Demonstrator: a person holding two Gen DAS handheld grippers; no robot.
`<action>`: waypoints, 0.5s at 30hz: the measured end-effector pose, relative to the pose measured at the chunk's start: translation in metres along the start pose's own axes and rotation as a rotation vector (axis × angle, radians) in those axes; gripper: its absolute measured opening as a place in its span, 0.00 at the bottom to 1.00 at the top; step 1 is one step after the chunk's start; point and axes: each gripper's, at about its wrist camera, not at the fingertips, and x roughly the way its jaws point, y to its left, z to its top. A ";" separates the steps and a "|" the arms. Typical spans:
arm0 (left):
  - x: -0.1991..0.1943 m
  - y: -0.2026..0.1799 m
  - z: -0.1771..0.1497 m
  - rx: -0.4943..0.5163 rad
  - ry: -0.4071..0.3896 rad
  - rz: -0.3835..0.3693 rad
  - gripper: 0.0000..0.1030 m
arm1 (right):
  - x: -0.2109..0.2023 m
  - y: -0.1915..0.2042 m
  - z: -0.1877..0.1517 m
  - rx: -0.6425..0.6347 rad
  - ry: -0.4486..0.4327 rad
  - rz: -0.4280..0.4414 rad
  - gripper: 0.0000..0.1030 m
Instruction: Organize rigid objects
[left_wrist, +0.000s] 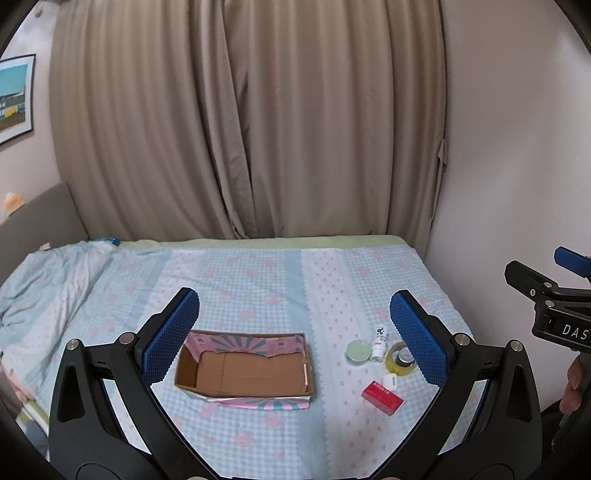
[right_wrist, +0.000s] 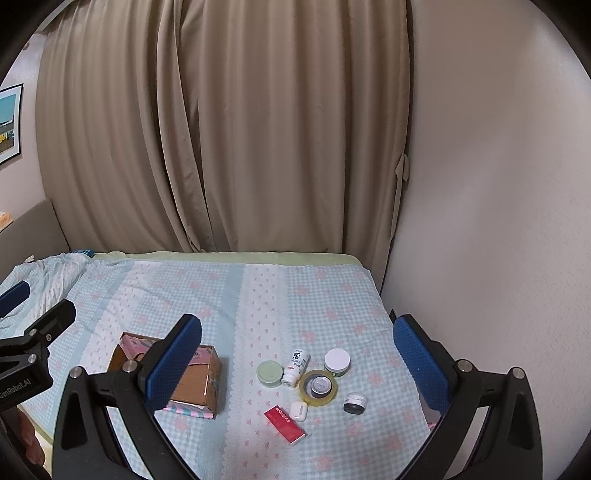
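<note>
An open cardboard box (left_wrist: 245, 373) with pink patterned flaps lies empty on the bed; it also shows in the right wrist view (right_wrist: 199, 384). To its right lie a green-lidded jar (right_wrist: 269, 373), a white bottle (right_wrist: 294, 366), a yellow tape roll (right_wrist: 318, 387) around a small tin, a white-lidded jar (right_wrist: 337, 362), a small dark jar (right_wrist: 355, 402), a white earbud case (right_wrist: 298, 410) and a red box (right_wrist: 284, 424). My left gripper (left_wrist: 295, 332) is open and empty above the box. My right gripper (right_wrist: 297, 354) is open and empty above the small objects.
The bed has a blue checked sheet (right_wrist: 258, 295) with pink flowers. A rumpled blanket (left_wrist: 44, 288) lies at the left. Beige curtains (left_wrist: 251, 118) hang behind the bed. A wall (right_wrist: 498, 221) borders the right side.
</note>
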 end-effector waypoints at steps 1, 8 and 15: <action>0.000 0.000 0.000 0.000 -0.001 0.002 0.99 | 0.000 0.001 0.000 -0.001 0.000 0.001 1.00; 0.001 0.002 -0.002 -0.003 -0.004 0.005 0.99 | -0.003 0.002 0.001 -0.002 0.000 0.002 1.00; 0.002 0.005 -0.004 -0.010 -0.002 0.002 0.99 | -0.004 0.005 -0.001 -0.003 0.000 0.001 1.00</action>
